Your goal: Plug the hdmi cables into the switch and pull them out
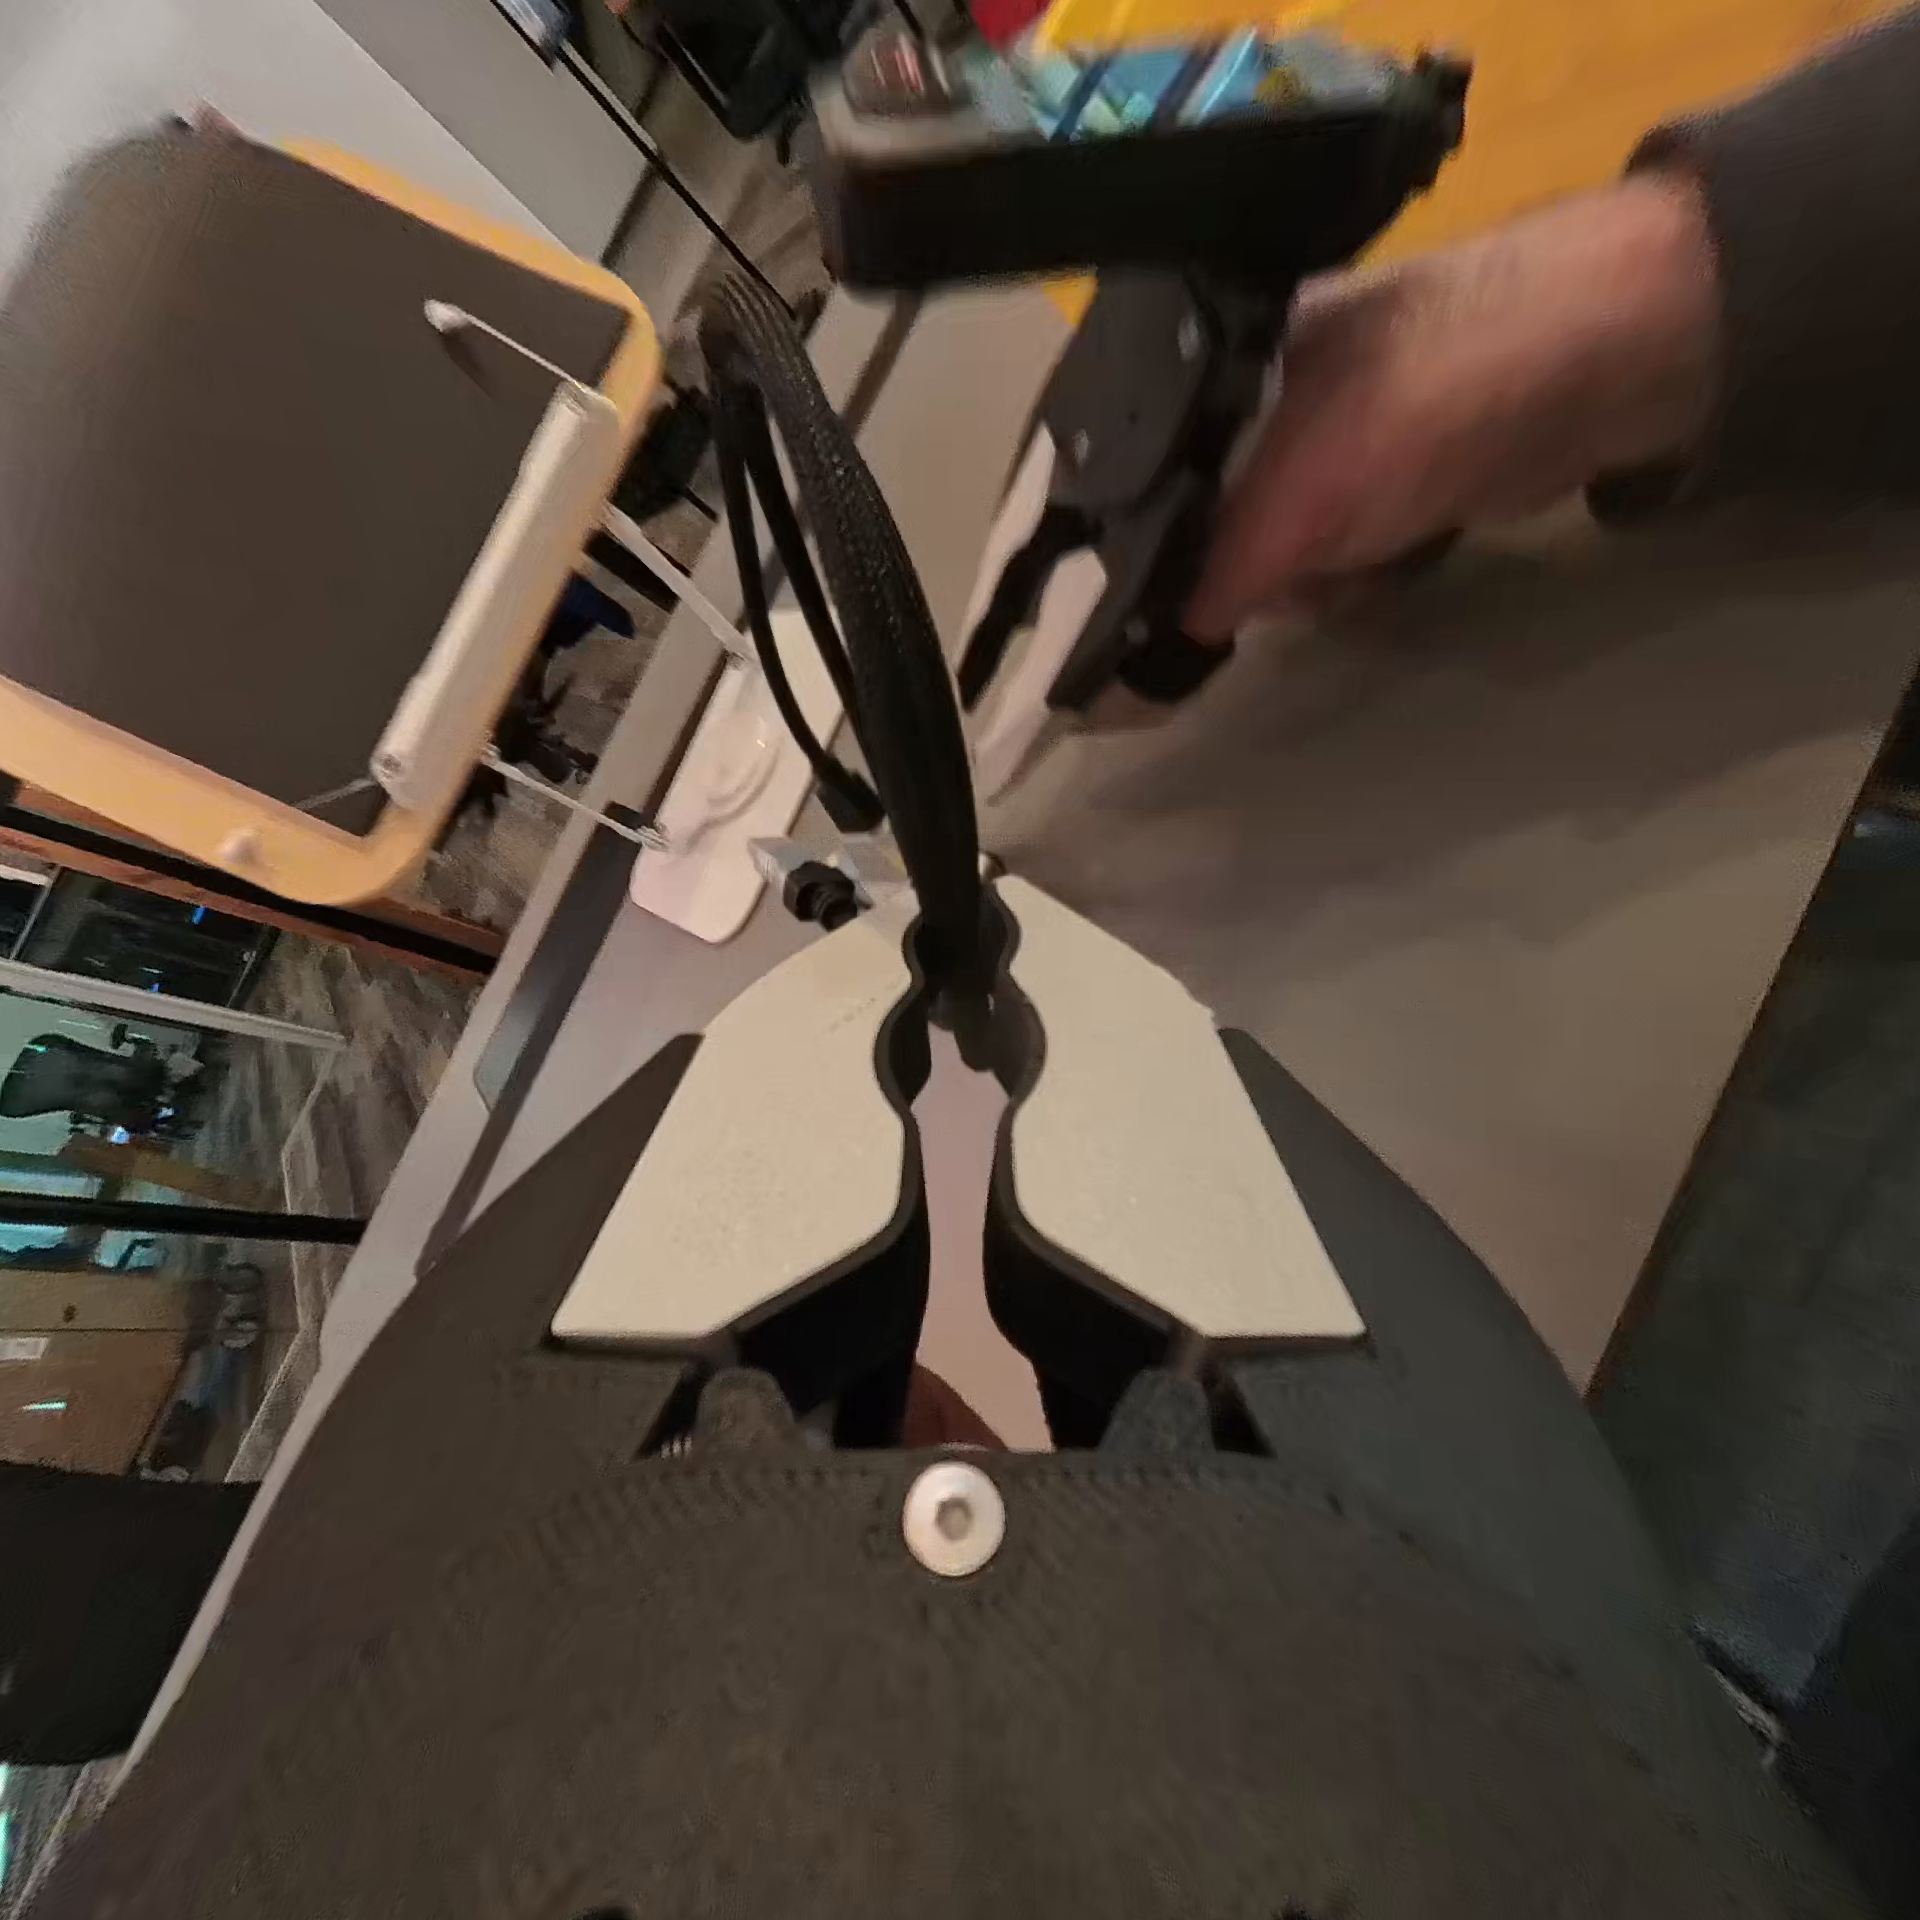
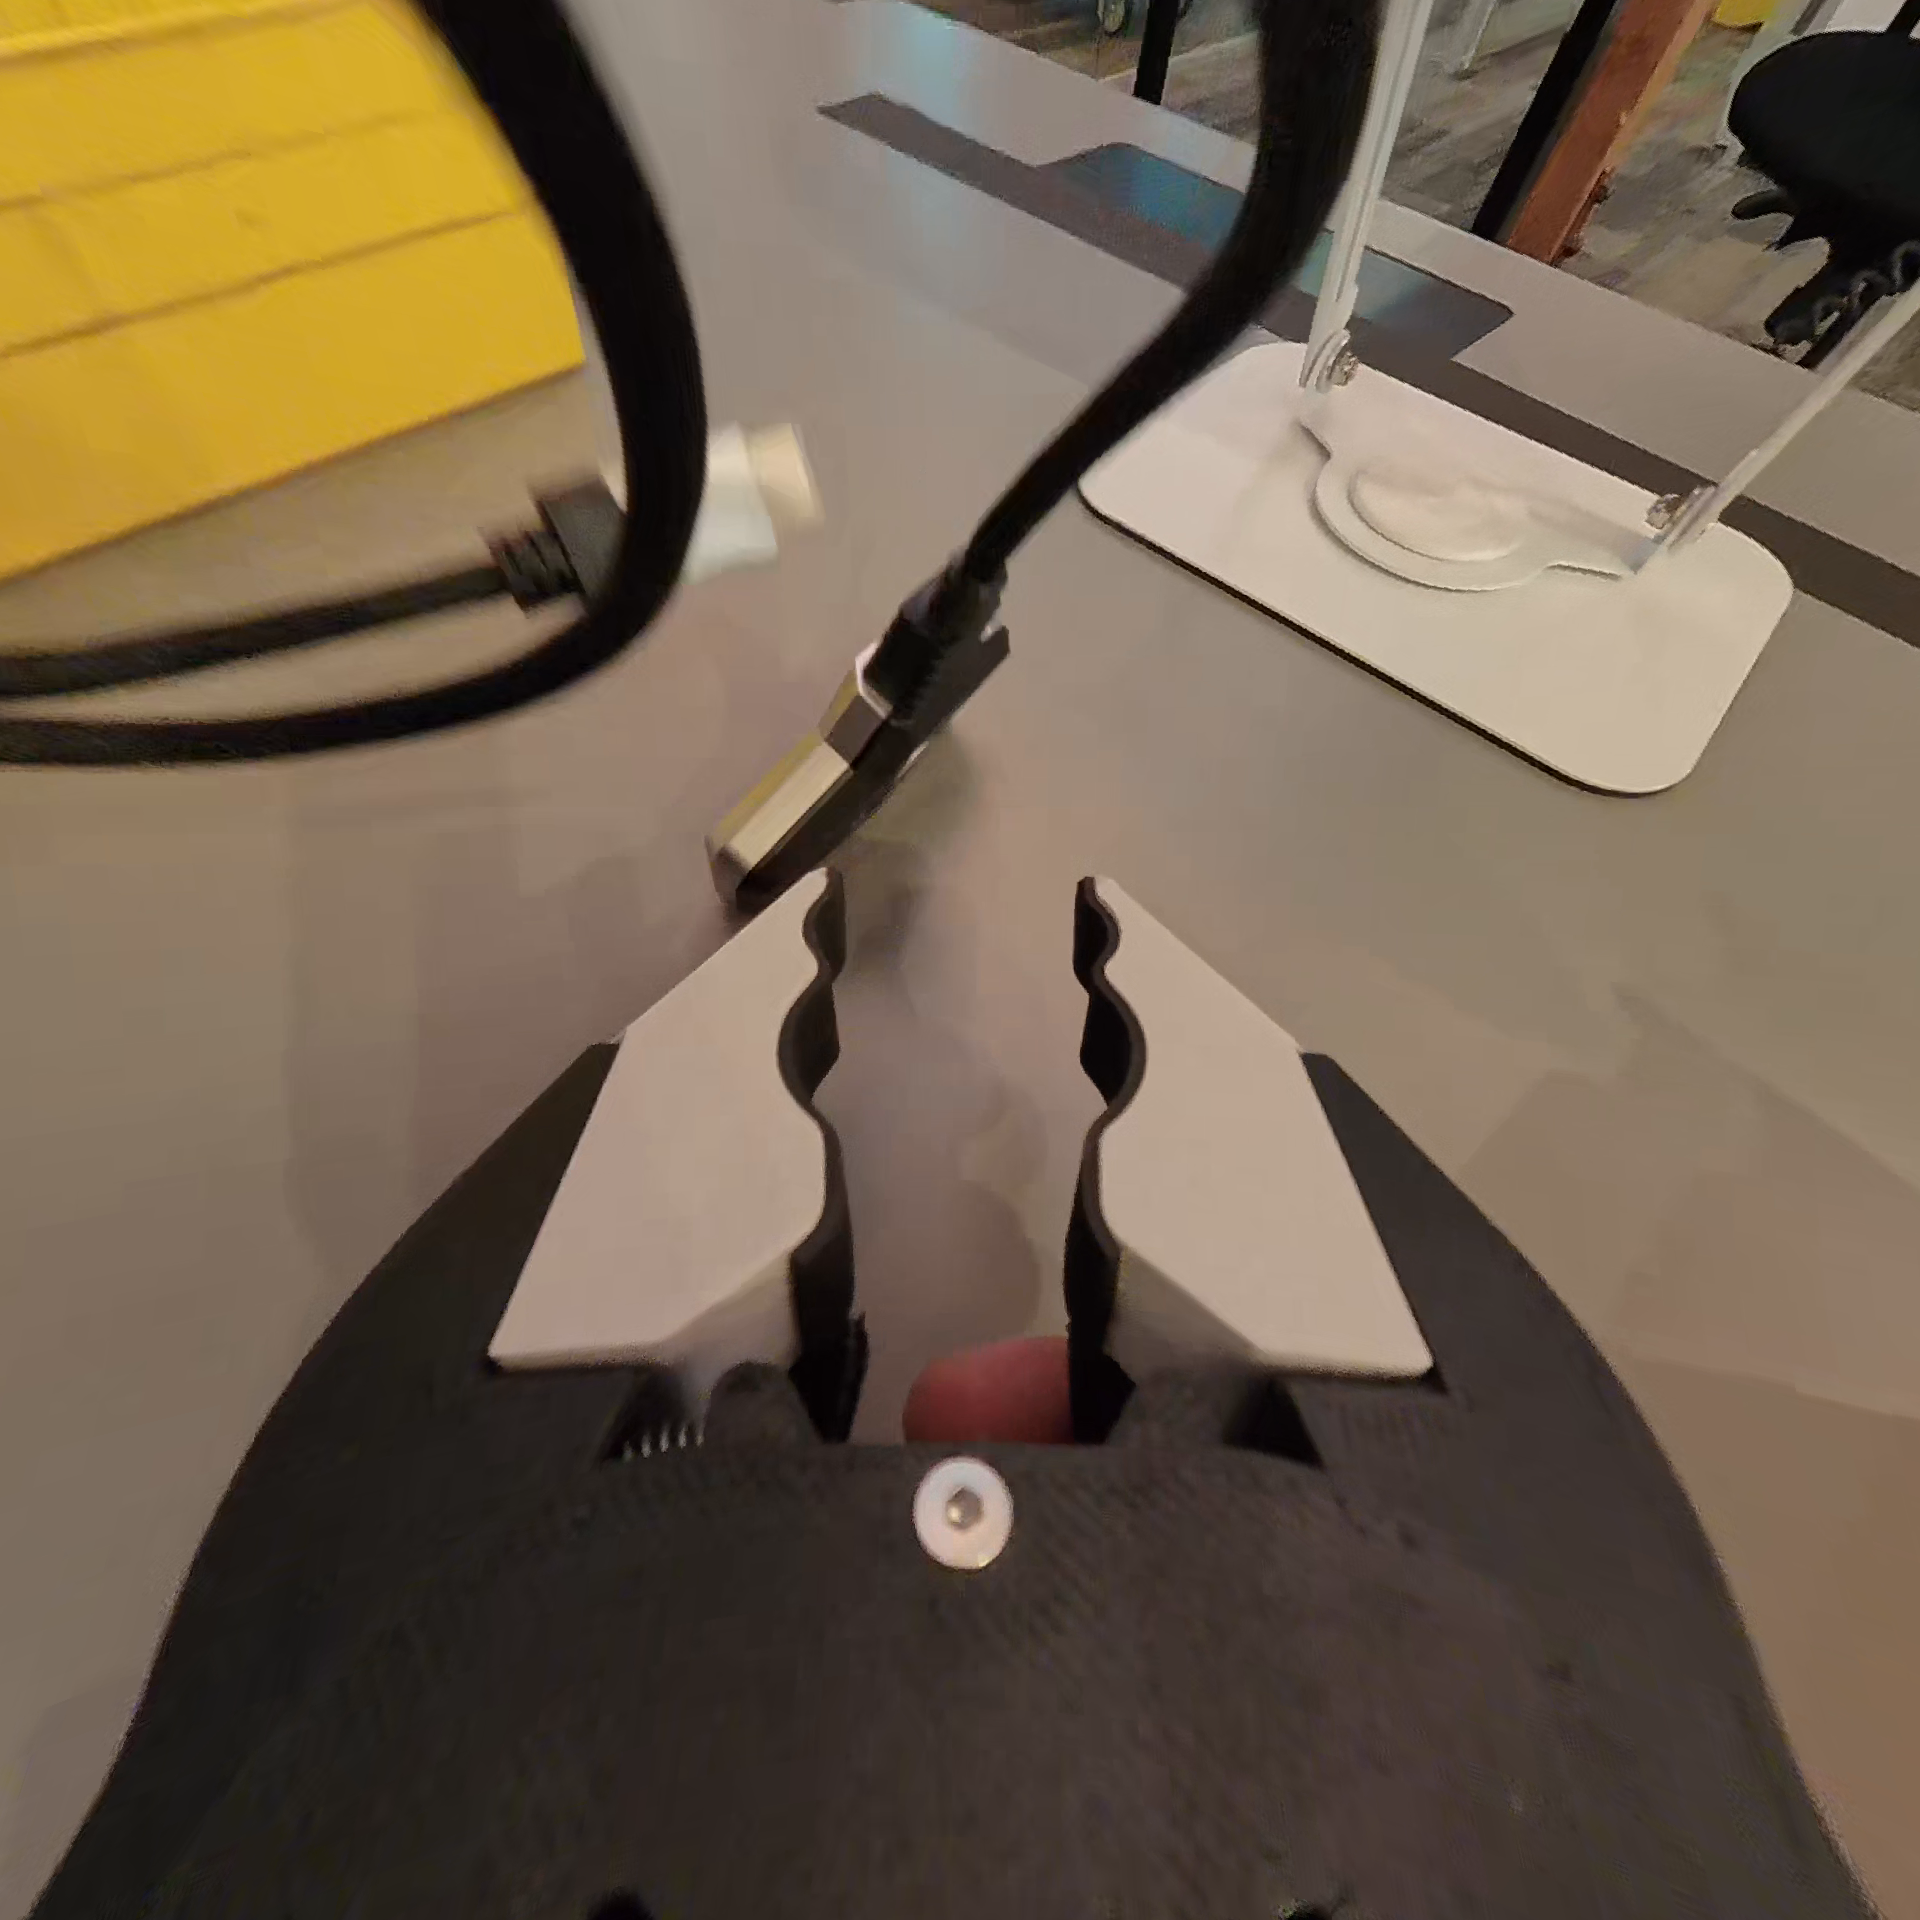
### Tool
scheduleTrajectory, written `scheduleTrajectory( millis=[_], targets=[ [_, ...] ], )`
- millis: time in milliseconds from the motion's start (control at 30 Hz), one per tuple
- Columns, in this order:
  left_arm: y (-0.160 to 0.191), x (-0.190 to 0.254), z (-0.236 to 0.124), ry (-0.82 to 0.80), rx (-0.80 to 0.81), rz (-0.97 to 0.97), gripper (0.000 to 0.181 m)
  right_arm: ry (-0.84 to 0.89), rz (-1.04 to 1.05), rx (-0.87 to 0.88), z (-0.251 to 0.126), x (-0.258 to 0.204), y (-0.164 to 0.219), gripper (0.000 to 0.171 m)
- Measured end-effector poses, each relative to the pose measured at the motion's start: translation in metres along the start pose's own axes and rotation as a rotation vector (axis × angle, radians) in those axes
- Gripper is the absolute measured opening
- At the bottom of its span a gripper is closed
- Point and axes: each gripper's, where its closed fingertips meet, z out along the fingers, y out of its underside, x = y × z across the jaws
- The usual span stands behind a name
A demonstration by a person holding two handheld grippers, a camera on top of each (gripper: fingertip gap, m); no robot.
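Braided black HDMI cable [image 1: 894,665] w/ silver-tipped plug [image 2: 821,790]; plug end hangs tilted just above grey table [image 2: 1351,987], near white stand base [image 2: 1455,582]. L gripper [image 1: 961,966] clenched on the cable, camera view rolled sideways. R gripper [image 2: 956,914] released, fingers apart, tips just short of plug, low over table. R gripper + person's hand [image 1: 1455,416] blurred in left view.

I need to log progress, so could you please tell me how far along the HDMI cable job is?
Done: nothing shows for certain; whether this plug was in before cannot be told. In hand: the left gripper is shut on a braided cable, whose metal plug hangs free over the grey table, while the right gripper is open just behind it. Left: a small white switch with another cable attached.
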Motion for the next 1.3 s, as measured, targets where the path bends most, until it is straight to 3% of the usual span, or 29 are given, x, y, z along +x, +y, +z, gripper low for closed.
scheduleTrajectory(
  millis=[200, 400, 567, 733, 867, 1000, 1067, 1167, 1300],
  targets=[
    [0.038, 0.012, 0.018, 0.039, -0.051, -0.016, 0.006, -0.003, 0.097, 0.072, -0.017, 0.012, -0.006, 0.041],
    [0.071, 0.015, 0.03, 0.048, -0.132, 0.032, 0.006, 0.024, 0.088, 0.006, -0.024, 0.012, 0.015, 0.048],
    [0.094, 0.016, 0.038, 0.045, -0.197, 0.087, 0.007, 0.141, -0.019, -0.065, -0.036, 0.017, 0.031, 0.055],
    [0.108, 0.02, 0.044, 0.057, -0.245, 0.121, 0.009, 0.334, -0.199, -0.104, -0.063, 0.039, 0.02, 0.042],
    [0.11, 0.027, 0.047, 0.097, -0.244, 0.103, 0.011, 0.201, -0.155, 0.041, -0.065, 0.014, -0.014, 0.041],
    [0.104, 0.039, 0.054, 0.115, -0.249, 0.154, 0.012, 0.125, -0.192, 0.051, -0.047, -0.005, -0.024, 0.044],
    [0.107, 0.048, 0.059, 0.158, -0.289, 0.178, 0.024, 0.09, -0.204, 0.06, -0.039, -0.014, -0.025, 0.044],
    [0.102, 0.055, 0.057, 0.24, -0.288, 0.083, 0.064, 0.077, -0.233, 0.02, -0.028, -0.019, -0.013, 0.044],
    [0.089, 0.044, 0.036, 0.269, -0.25, 0.031, 0.081, 0.08, -0.252, -0.018, -0.021, -0.018, 0.004, 0.043]
  ],
)
